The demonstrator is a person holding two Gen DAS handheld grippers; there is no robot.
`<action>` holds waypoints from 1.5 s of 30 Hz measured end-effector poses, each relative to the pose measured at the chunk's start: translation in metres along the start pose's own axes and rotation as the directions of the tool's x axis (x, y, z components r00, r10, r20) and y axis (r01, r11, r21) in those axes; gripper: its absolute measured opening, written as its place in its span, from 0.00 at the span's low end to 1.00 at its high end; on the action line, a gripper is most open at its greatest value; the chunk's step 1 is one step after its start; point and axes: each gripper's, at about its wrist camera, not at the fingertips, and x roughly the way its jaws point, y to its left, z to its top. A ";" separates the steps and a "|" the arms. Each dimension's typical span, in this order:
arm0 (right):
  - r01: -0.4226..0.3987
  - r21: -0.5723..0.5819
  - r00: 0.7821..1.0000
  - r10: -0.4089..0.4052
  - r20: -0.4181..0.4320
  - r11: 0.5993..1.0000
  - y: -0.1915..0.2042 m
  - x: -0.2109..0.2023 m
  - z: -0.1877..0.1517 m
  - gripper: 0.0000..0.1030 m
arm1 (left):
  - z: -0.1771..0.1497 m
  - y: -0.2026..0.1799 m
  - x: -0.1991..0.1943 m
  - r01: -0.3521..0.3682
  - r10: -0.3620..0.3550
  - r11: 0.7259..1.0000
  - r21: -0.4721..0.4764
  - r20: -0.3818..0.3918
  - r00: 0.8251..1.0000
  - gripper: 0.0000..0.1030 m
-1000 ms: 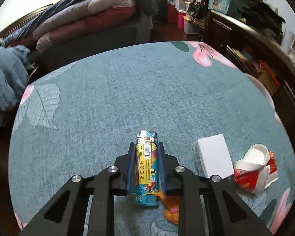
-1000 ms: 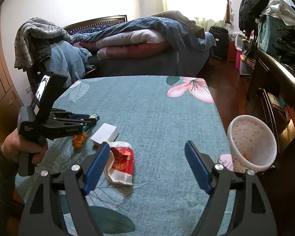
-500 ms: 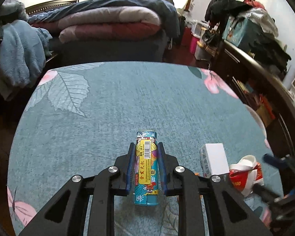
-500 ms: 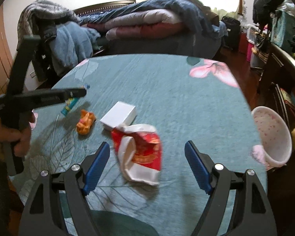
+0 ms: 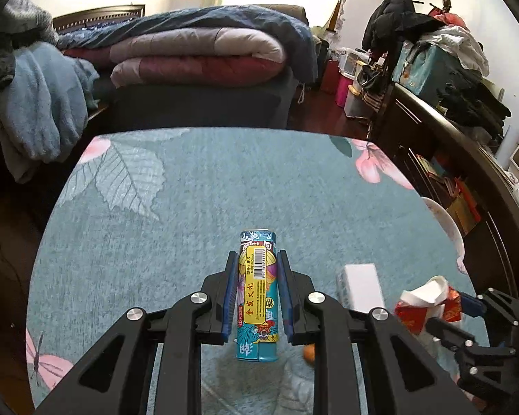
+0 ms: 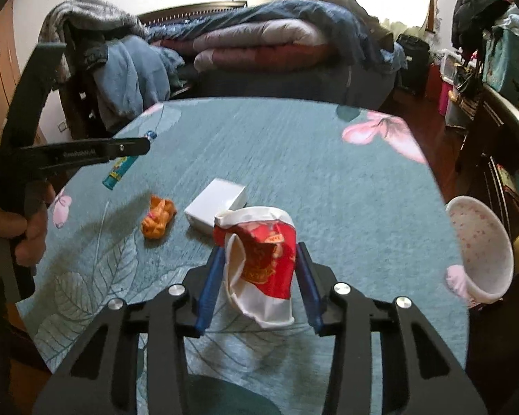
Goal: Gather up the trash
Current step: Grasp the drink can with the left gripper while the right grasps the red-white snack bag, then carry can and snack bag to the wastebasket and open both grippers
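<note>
Bedroom setting: round table (image 6: 294,145) under a teal cloth printed with leaves and pink flowers, folded quilts (image 5: 197,58) on the bed behind, dark cabinets along the right-hand side

Item, left gripper (image 5: 257,288): jaws set narrow and clamped on a printed lighter (image 5: 257,294), barcode label up, body running along the fingers; held clear of the cloth, as the right wrist view confirms by showing it raised above the table's left side; same grip as a second ago, but carried up and turned toward the bed

Item, right gripper (image 6: 259,278): a second ago its jaws stood wide over bare cloth; they have just been closing and now bracket a crumpled red-and-white paper cup (image 6: 259,259), blue pads against its sides, cup resting on the table

Loose items, not yet collected: white box (image 6: 215,205) touching the cup's far side; orange peel or wrapper (image 6: 158,217) just left of the box

Receptacle: pink-spotted white basket (image 6: 481,252) beside the table's right edge

Assessment: two pieces now secured, one per hand; likely next is delivery to the basket, with two pieces remaining on the cloth

Caution: crushed cup is soft and may slip or deform when lifted
</note>
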 end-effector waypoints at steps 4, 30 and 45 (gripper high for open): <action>0.003 0.004 0.999 -0.003 0.034 1.000 -0.009 -0.015 0.002 0.39 | 0.009 -0.014 -0.004 0.010 -0.010 1.000 0.017 0.020 1.000 0.21; 0.119 0.252 0.967 -0.169 0.189 0.960 -0.154 -0.082 -0.012 0.38 | 0.070 -0.201 0.041 0.186 -0.197 0.948 0.258 0.015 0.980 0.21; 0.254 0.474 0.913 -0.371 0.171 0.843 -0.290 -0.093 -0.038 0.38 | 0.088 -0.342 0.098 0.321 -0.327 0.868 0.380 -0.052 0.944 0.21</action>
